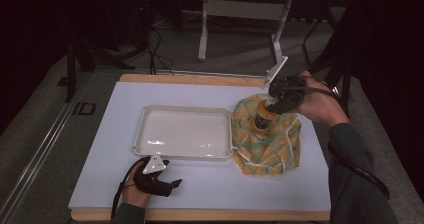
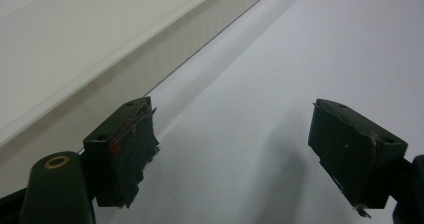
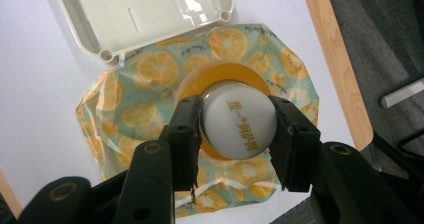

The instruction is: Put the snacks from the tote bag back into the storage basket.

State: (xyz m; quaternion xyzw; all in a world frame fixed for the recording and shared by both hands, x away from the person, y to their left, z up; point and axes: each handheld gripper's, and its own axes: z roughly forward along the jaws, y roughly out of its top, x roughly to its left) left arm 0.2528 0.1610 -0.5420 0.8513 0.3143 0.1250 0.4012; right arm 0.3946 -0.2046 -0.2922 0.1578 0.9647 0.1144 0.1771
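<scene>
An orange bottle [image 1: 261, 122] with a white cap [image 3: 240, 119] stands upright on a cloth bag printed with orange slices [image 1: 272, 146], at the right of the white mat. My right gripper [image 1: 274, 104] comes down from above, and its two black jaws press the cap's sides [image 3: 236, 130]. In the right gripper view the bag [image 3: 135, 114] spreads out beneath the bottle. Near the mat's front edge my left gripper [image 1: 172, 185] rests low, just in front of the cream tray [image 1: 180, 131]. Its jaws stand wide apart [image 2: 245, 154] with only bare mat between them.
The cream tray [image 3: 150, 14] lies left of the bag, one corner touching it, and its wall [image 2: 150, 59] runs just beyond my left jaws. The white mat [image 1: 100, 174] sits on a wooden board [image 3: 335, 59]. Grey floor and a stand's legs [image 1: 202, 39] lie beyond.
</scene>
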